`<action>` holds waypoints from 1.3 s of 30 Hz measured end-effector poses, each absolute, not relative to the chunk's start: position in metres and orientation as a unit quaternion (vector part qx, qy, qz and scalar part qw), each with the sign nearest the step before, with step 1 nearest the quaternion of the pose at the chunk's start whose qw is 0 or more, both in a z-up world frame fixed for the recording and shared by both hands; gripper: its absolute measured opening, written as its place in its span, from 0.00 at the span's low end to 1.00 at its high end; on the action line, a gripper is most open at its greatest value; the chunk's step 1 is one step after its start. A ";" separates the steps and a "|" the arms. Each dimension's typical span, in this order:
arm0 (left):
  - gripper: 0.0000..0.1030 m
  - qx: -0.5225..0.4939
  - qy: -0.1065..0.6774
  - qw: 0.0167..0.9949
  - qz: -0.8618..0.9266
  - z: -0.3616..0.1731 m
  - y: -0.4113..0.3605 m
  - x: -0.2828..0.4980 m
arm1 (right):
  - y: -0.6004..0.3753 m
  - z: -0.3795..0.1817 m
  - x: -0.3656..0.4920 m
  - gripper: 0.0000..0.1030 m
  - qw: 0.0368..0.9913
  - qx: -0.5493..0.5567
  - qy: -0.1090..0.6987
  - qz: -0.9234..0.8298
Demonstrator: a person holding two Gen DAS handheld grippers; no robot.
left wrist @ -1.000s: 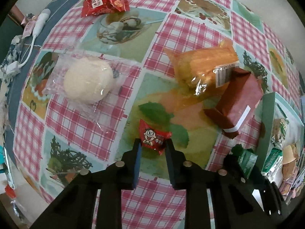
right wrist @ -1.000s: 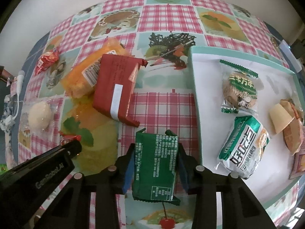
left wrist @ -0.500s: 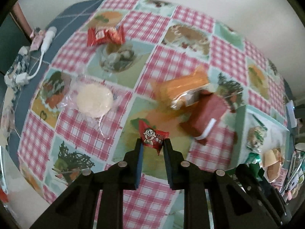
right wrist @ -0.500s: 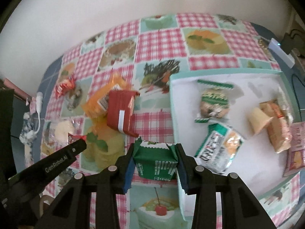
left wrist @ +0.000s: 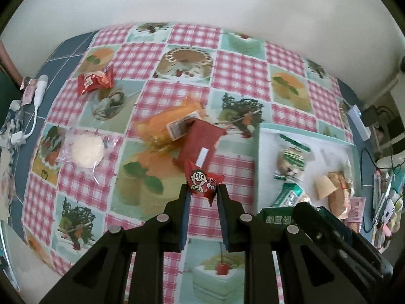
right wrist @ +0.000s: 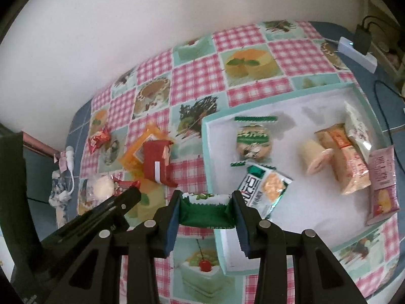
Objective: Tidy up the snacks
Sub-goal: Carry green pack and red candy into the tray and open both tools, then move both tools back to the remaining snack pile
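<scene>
Left gripper (left wrist: 202, 190): we have it clamped on a small red candy packet (left wrist: 203, 183) with a cartoon face, lifted clear above the tablecloth (left wrist: 240, 71).
Right gripper (right wrist: 207, 202): we hold a dark green snack pack (right wrist: 206, 211) pinched between both pads, raised over the near left corner of the tray (right wrist: 278, 98).
Tray: a teal-rimmed white tray at the right side of the table; near its left edge we see a green-and-white cracker pack (right wrist: 264, 190) and a round biscuit in a green wrapper (right wrist: 253, 140).
Tray, right part: a cone-shaped pastry (right wrist: 315, 158), an orange-labelled pack (right wrist: 346, 162) and a pink packet (right wrist: 382, 185) over the right rim.
Mid table: a dark red box-shaped pack (left wrist: 201, 145) lies partly over an orange-wrapped cake (left wrist: 167, 124), touching it.
Left edge: a round white bun in clear wrap (left wrist: 87, 148).
Far left corner: a red twisted candy wrapper (left wrist: 95, 83), well apart from the others.
Off the cloth, left: a white cable (left wrist: 35, 106).
</scene>
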State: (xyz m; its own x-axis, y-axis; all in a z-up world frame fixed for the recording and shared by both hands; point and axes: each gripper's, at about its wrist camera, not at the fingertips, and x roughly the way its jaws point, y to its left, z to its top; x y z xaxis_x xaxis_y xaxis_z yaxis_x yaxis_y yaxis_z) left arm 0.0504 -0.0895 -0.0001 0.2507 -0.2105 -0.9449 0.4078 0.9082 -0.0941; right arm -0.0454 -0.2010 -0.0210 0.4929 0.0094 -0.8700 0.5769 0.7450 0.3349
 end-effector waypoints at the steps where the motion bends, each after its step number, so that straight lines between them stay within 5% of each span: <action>1: 0.21 0.086 0.579 0.787 -0.197 -0.001 -0.091 0.051 | -0.204 -0.020 -0.048 0.40 0.806 0.311 0.471 -0.180; 23: 0.23 0.174 0.589 0.741 -0.272 -0.020 -0.161 -0.012 | -0.290 -0.022 -0.124 0.40 0.762 0.330 0.463 -0.309; 27: 0.44 0.182 0.604 0.722 -0.283 -0.030 -0.169 -0.019 | -0.289 -0.026 -0.122 0.41 0.759 0.331 0.469 -0.306; 36: 0.63 0.155 0.625 0.722 -0.254 -0.035 -0.157 -0.003 | -0.290 -0.028 -0.123 0.42 0.756 0.338 0.468 -0.310; 39: 0.73 0.143 0.631 0.725 -0.237 -0.037 -0.149 0.006 | -0.292 -0.030 -0.123 0.59 0.751 0.340 0.470 -0.316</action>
